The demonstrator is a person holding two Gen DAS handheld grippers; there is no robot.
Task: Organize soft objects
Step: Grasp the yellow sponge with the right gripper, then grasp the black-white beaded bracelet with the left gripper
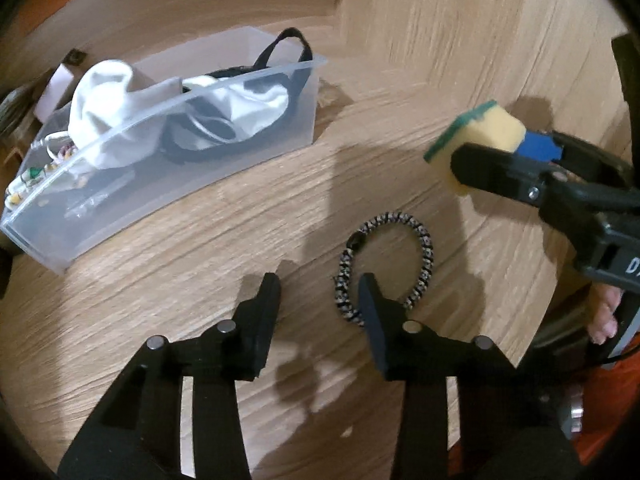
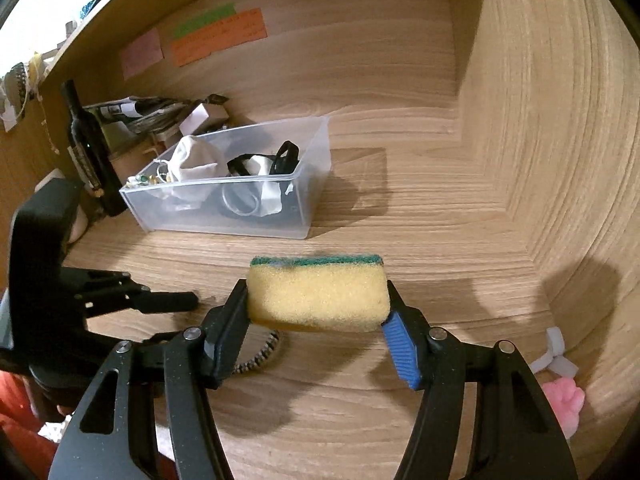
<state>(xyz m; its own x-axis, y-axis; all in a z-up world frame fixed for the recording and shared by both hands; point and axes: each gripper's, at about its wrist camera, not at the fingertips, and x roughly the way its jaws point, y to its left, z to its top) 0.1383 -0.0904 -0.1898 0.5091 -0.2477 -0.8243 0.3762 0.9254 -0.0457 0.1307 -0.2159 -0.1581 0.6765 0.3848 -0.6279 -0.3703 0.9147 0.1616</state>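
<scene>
Your right hand-held gripper [image 2: 316, 312] is matt black plastic with one ribbed blue pad, pressing a porous yellow foam sponge [image 2: 318, 296] with its rough green scouring layer. The light wood-grain counter [image 2: 420, 216] looks smooth; the translucent frosted plastic bin [image 2: 256, 216] holds white cloth [image 2: 196, 160].

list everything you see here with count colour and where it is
sponge: 1, yellow with green top, clamped in right gripper
hair tie: 1, black-and-white, on desk by left gripper
bin: 1, clear, back of desk
white cloth: 1, inside bin
black strap: 1, inside bin
bottle: 1, dark, left of bin
sticky notes: three, pink, green, orange, on back wall
pink soft thing: 1, right edge
left gripper: black, open
right gripper: black, one blue pad
</scene>
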